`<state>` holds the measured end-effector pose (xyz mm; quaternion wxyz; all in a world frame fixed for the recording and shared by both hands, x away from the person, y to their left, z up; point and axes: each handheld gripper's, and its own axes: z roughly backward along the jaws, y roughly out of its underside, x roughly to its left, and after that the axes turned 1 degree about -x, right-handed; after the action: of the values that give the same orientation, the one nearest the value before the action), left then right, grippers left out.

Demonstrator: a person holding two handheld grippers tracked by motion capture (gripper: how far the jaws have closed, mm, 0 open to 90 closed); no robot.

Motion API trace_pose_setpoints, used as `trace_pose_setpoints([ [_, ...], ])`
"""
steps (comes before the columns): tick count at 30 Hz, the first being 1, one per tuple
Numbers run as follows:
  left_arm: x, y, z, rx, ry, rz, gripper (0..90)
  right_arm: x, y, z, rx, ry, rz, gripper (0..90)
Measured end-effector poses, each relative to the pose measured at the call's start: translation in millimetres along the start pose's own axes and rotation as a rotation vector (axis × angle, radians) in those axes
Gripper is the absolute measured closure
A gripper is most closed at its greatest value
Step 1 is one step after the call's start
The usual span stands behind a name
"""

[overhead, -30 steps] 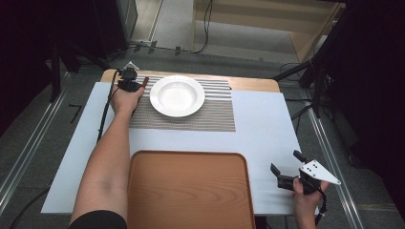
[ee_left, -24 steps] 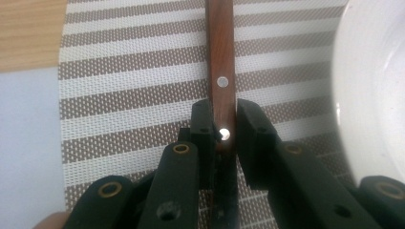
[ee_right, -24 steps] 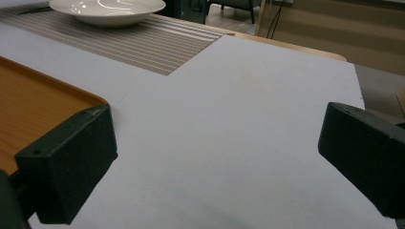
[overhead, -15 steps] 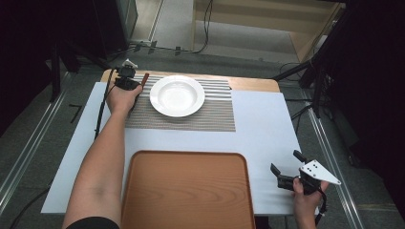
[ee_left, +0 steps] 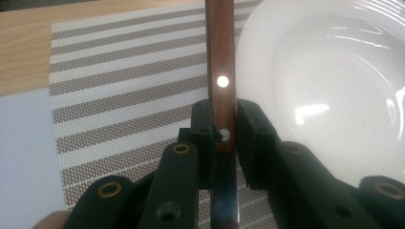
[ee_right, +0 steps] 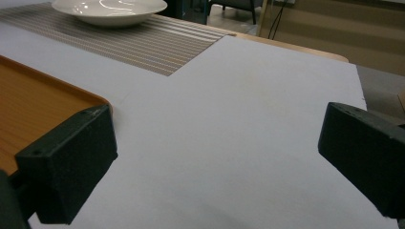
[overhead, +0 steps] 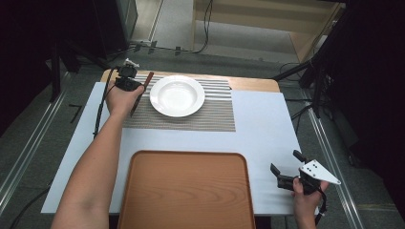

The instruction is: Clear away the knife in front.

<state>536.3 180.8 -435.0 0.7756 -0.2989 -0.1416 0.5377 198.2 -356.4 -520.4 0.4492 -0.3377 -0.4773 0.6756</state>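
Dark surroundings and a grey floor with cables frame a wooden table [overhead: 253,84] covered by a pale sheet [overhead: 267,129]. Toward the far side lies a striped placemat [overhead: 210,114] with a white bowl [overhead: 177,95] resting on it. At the near edge sits an orange-brown tray [overhead: 186,191], bare on top.

At the mat's left end, the left gripper [overhead: 133,88] is clamped on a knife [ee_left: 222,81] with a reddish wooden, riveted handle; in the left gripper view the two black jaws press against either side of the handle near its lower rivet, with the metal blade running back between them toward the camera. The handle points away over the striped mat, and its right edge lies just beside the bowl's rim, so close that touching or not cannot be told. Seen from above, the knife slants beside the bowl's left side, over the mat.

Well apart, at the near right corner beside the tray, the right gripper [overhead: 284,171] hovers over the bare sheet with its jaws spread wide and nothing between them; the tray's rounded corner [ee_right: 95,102] sits just behind its left jaw
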Motion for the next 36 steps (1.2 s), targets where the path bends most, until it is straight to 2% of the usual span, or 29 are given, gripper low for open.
trace_pose_setpoints([
  [14, -13.3, 20.5, 24.4, -0.01, 0.027, -0.068, 76.5, 0.4, -0.1, -0.3, 0.0, -0.003, 0.006, 0.0],
  [15, -16.4, 23.5, 28.4, -0.011, 0.038, -0.084, 76.5, 0.5, -0.1, -0.2, 0.0, -0.004, 0.007, 0.0],
  [17, -18.2, 25.1, 30.3, -0.011, 0.041, -0.09, 76.5, 0.5, -0.1, -0.1, 0.0, -0.005, 0.008, 0.0],
  [18, -21.7, 28.2, 33.5, -0.007, 0.045, -0.115, 76.5, 0.5, -0.1, -0.1, 0.0, -0.005, 0.007, 0.0],
  [22, -28.0, 34.2, 39.4, -0.009, 0.061, -0.139, 76.5, 0.6, -0.1, -0.1, 0.001, -0.006, 0.007, 0.0],
  [27, -33.0, 40.7, 43.3, -0.01, 0.07, -0.156, 76.5, 0.8, -0.2, -0.2, 0.002, -0.005, 0.007, 0.0],
  [29, -33.9, 43.8, 46.6, -0.019, 0.091, -0.153, 76.5, 0.7, -0.1, -0.2, 0.002, -0.005, 0.007, 0.0],
  [36, -40.0, 54.5, 59.4, -0.028, 0.104, -0.176, 76.5, 0.6, -0.1, 0.0, 0.0, -0.008, 0.006, 0.0],
])
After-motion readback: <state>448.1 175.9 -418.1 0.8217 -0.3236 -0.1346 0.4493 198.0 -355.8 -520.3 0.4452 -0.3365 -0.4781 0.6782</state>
